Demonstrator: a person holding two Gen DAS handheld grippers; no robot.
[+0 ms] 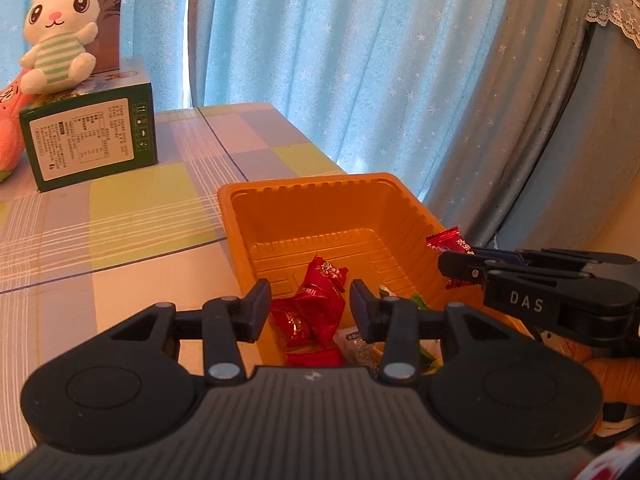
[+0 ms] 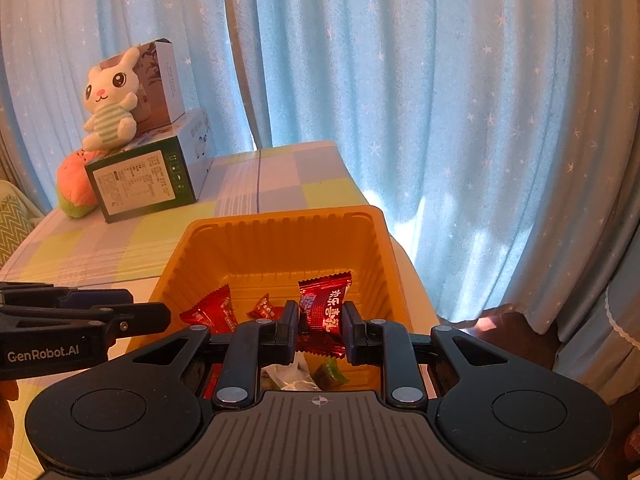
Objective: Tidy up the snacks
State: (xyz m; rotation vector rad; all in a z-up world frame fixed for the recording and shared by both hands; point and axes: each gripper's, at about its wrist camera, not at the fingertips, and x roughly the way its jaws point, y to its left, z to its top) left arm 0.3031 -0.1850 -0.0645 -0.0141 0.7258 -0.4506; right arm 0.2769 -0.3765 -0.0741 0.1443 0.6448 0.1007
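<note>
On the bench (image 1: 132,216), with its checked cloth of green and purple squares, sits an orange plastic tray (image 2: 280,240) near the right edge. Inside the tray lie red candy packs (image 1: 316,308), a green sweet (image 2: 330,374) and a clear wrapper (image 2: 286,376).

The left wrist view looks down past the left claw (image 1: 310,304). Its two jaws are part way open, with a gap between them and nothing held. The red candy packs lie in the tray below that gap. This view also shows the right claw (image 1: 460,270) from the side, over the tray's right rim, with a red candy (image 1: 446,242) sticking up out of its tip.

The right wrist view shows that grip much better. The right claw (image 2: 320,326) is pinched tight on the red candy (image 2: 325,308), which stands upright between the two pads, above the tray. The left claw (image 2: 154,316) pokes in from the left side here, over the tray's left rim, but you cannot see between its jaws from this side.

At the back left of the bench stands a green box (image 1: 90,136). A white toy bunny (image 1: 60,36) in a striped shirt sits on top of it. A pink and green plush toy (image 2: 76,184) leans beside the box; the right view shows its round shape better. Blue curtains with little stars (image 2: 400,100) hang behind.
</note>
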